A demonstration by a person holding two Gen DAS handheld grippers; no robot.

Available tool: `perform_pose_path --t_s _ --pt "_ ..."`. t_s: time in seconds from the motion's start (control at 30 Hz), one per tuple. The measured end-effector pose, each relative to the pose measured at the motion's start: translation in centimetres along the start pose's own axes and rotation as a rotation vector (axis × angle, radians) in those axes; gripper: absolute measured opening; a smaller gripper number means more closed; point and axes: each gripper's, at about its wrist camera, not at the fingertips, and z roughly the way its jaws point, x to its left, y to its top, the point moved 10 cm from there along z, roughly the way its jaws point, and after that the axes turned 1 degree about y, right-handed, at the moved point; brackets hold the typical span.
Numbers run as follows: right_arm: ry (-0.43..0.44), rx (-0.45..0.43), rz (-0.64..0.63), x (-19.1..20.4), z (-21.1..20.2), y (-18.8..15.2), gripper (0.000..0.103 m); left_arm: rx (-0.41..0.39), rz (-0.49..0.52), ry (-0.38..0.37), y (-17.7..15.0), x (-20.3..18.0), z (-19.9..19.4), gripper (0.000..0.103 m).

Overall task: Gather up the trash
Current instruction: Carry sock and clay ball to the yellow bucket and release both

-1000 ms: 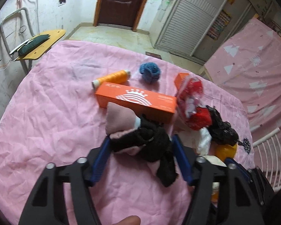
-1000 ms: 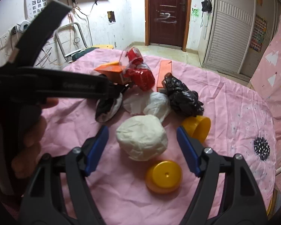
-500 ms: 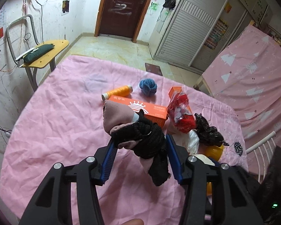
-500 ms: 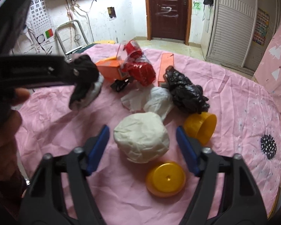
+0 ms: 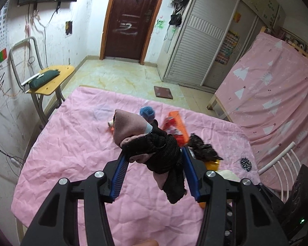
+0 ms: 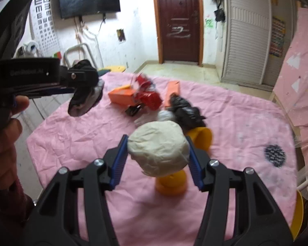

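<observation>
right gripper (image 6: pixel 157 153) is clamped on a white wad (image 6: pixel 159 146) just above the pink desk (image 6: pixel 246 127), left gripper (image 5: pixel 154 164) has a black and pink cloth bundle (image 5: pixel 152 143) pinched up in the air, and the black bag (image 6: pixel 184 110), red wrapper (image 6: pixel 147 96) and orange box (image 6: pixel 122 96) sit further back

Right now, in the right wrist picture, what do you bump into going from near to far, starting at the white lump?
White lump in the right gripper → black crumpled bag → red wrapper → far edge of the pink table cover → brown door.
</observation>
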Motion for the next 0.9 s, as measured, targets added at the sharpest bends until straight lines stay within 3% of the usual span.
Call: perform_pose_path --t_s 0.53,0.9 --pt "-0.14 -0.168 0.156 -11.0 -9.7 -0.8 0.052 -0.02 0.139 -0.045 -1.3 -9.8 -1.8 0.045" --pt "-0.297 -0.28 0.325 -20.9 -16.6 -2.7 0.053 0.016 0.255 -0.191 -3.1 -20.6 -2.4 0.045"
